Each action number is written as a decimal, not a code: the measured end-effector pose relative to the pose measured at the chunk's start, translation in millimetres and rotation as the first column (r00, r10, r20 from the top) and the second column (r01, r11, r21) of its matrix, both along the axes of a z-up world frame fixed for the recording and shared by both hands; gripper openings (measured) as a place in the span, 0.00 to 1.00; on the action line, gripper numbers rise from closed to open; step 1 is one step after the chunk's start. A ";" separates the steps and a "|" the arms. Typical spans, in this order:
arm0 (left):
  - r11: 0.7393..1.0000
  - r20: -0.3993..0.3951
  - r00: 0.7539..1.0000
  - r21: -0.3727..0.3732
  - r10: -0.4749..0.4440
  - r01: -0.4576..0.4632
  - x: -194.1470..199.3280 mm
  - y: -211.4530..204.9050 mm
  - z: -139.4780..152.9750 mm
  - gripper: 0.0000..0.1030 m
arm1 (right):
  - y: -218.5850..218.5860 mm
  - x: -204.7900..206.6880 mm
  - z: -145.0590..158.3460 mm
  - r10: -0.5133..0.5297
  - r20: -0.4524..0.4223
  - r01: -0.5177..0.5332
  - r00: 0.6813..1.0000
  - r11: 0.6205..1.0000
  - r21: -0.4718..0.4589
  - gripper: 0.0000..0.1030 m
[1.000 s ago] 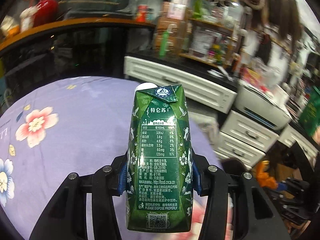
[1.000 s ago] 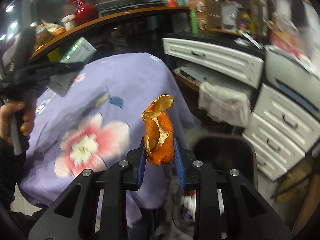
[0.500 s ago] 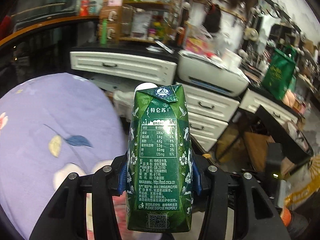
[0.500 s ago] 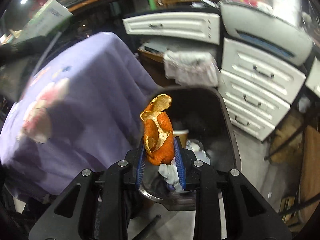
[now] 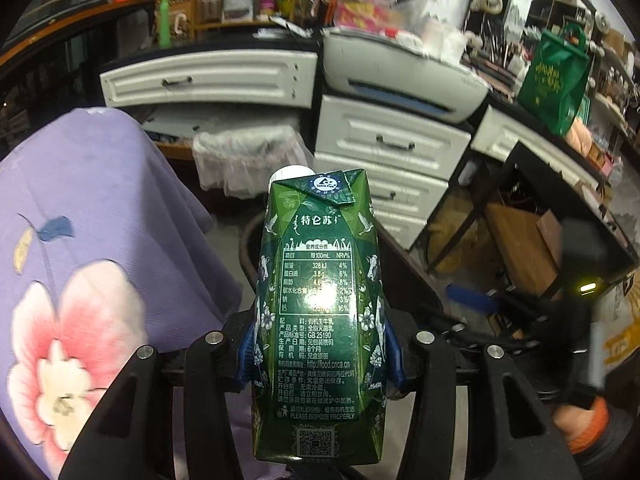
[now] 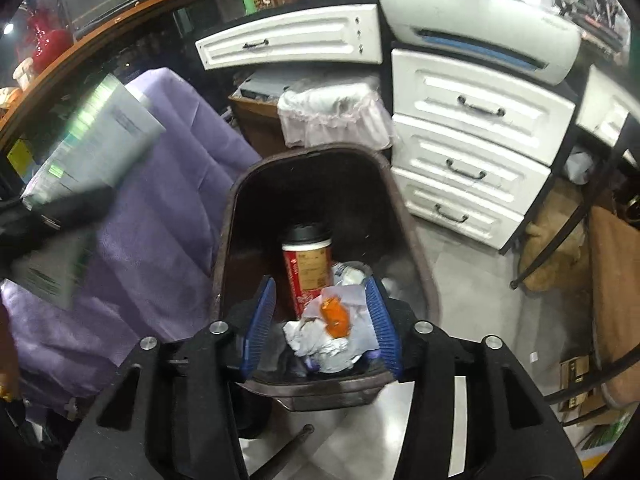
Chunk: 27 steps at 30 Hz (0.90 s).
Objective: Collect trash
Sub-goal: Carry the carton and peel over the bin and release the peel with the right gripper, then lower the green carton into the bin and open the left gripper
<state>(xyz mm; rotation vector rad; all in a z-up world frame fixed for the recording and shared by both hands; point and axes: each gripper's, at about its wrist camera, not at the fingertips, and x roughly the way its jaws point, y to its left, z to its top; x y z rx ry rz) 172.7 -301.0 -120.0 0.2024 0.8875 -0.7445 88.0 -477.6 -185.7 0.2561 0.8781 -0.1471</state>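
One milk carton (image 5: pixel 318 312), one orange peel (image 6: pixel 335 316), one paper cup (image 6: pixel 308 264), one bin (image 6: pixel 228 224), four drawers.

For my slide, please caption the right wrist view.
Right gripper opening above the trash bin; orange peel lies inside.

My left wrist camera looks forward and down along its fingers, close behind the green carton (image 5: pixel 318 312), toward the white drawers (image 5: pixel 390 146). My right wrist camera tilts down over the bin's (image 6: pixel 420 264) near rim. Both views share the drawers (image 6: pixel 472 144), the printer (image 5: pixel 400 76) (image 6: pixel 480 28) and the purple tablecloth's (image 5: pixel 100 208) (image 6: pixel 172 216) hanging edge.
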 end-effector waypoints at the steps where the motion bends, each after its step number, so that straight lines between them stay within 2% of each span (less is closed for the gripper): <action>1: 1.000 -0.008 1.000 0.007 -0.007 0.007 0.0 -3.2 -3.6 0.47 | 0.0 -5.3 4.3 -0.003 0.010 0.003 1.000 1.000 -0.014 0.52; 9: 0.995 -0.034 0.997 0.068 -0.067 0.069 -3.9 -30.0 -28.6 0.47 | -6.7 -36.8 18.2 -0.036 0.040 0.039 0.999 0.996 -0.082 0.61; 14: 0.992 -0.044 0.995 0.079 -0.094 0.097 -6.3 -44.3 -36.3 0.48 | -23.3 -43.7 15.5 -0.110 0.029 0.112 0.994 0.992 -0.065 0.62; 16: 0.991 -0.032 0.994 0.080 -0.106 0.108 -8.8 -45.3 -34.5 0.54 | -28.7 -44.9 16.4 -0.141 0.028 0.143 0.990 0.988 -0.066 0.65; 17: 0.991 -0.025 0.994 0.078 -0.108 0.110 -9.6 -44.5 -33.2 0.61 | -31.4 -46.1 17.7 -0.160 0.028 0.162 0.987 0.985 -0.065 0.72; 18: 0.991 -0.011 0.994 0.072 -0.111 0.112 -11.4 -43.0 -30.4 0.68 | -32.5 -47.1 18.8 -0.172 0.031 0.173 0.985 0.983 -0.066 0.74; 24: 0.995 0.043 0.994 0.020 -0.098 0.097 -21.4 -23.3 -3.6 0.78 | -24.6 -51.5 35.9 -0.207 0.067 0.212 0.976 0.973 -0.092 0.75; 26: 0.997 0.096 0.992 0.002 -0.083 0.083 -28.5 -9.8 11.1 0.84 | -19.1 -53.1 47.7 -0.218 0.096 0.227 0.971 0.970 -0.090 0.82; 27: 0.997 0.130 0.989 -0.013 -0.068 0.070 -33.1 0.4 20.8 0.87 | -15.1 -54.1 53.2 -0.220 0.109 0.230 0.969 0.969 -0.086 0.82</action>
